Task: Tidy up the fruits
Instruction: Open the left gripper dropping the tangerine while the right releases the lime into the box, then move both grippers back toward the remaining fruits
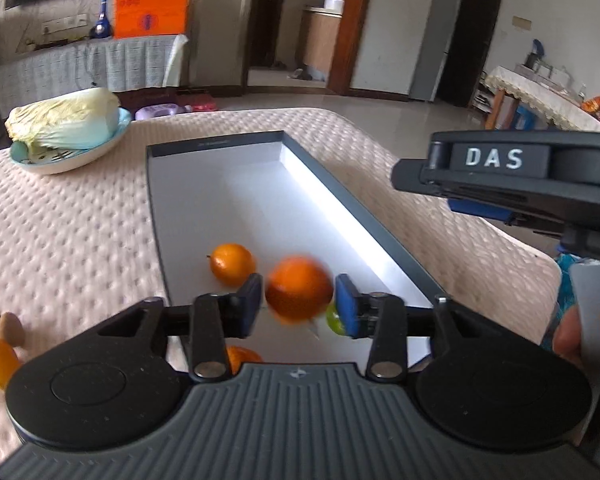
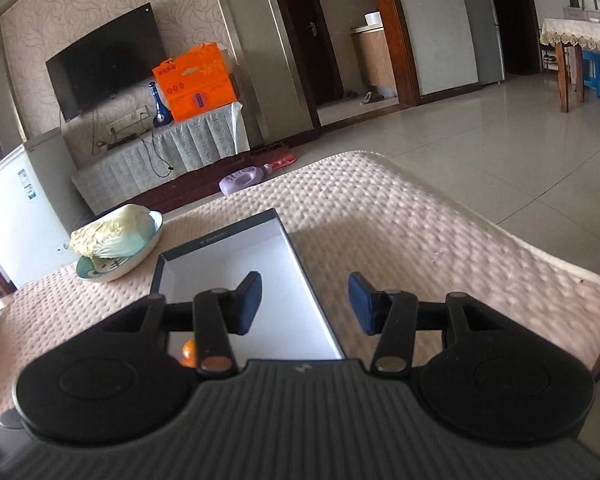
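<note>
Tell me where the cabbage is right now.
The cabbage lies in a pale bowl at the table's far left in both wrist views, just beyond the open box's far-left corner.

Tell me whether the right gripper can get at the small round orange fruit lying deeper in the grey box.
Probably yes. The right gripper is open and empty above the shallow grey box, which has no lid. The small round orange fruit lies uncovered, though the left gripper works close beside it.
</note>
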Motion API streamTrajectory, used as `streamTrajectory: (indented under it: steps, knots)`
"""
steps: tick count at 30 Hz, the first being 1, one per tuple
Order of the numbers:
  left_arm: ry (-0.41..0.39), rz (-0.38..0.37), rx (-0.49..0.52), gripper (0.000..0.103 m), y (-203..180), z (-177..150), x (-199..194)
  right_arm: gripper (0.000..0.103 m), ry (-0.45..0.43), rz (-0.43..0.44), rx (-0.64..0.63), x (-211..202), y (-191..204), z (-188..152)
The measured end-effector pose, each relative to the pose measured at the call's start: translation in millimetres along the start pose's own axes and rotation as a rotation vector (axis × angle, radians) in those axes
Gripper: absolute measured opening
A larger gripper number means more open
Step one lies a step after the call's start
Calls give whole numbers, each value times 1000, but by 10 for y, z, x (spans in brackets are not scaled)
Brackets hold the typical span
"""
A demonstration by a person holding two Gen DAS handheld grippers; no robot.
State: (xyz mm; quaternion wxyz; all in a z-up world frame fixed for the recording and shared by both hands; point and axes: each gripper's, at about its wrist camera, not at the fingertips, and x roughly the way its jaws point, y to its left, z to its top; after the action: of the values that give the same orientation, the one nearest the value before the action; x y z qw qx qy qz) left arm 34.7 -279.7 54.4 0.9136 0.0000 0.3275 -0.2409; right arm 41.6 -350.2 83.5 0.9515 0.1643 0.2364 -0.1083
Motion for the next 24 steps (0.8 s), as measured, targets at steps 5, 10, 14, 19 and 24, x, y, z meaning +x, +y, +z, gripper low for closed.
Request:
streamTrajectory:
  steps: [5,10,14,19,24]
  knots:
    - [-36,-8,-33,69,139,2,-108,51,-27,19,9,-33,18,-5]
    - [-66,29,-3,69,318,25,-400,51,-16,24,17,42,127,-35]
    - [-110,110,12,69,642,-54,-815,51,-4,63,-6,85,312,-79]
    - [-131,221,-95,69,1207,-368,-1302,51,23,185,-86,130,707,-166]
    - [-123,287,-138,63,1578,-541,-1489,50,112,383,-251,174,1270,-420]
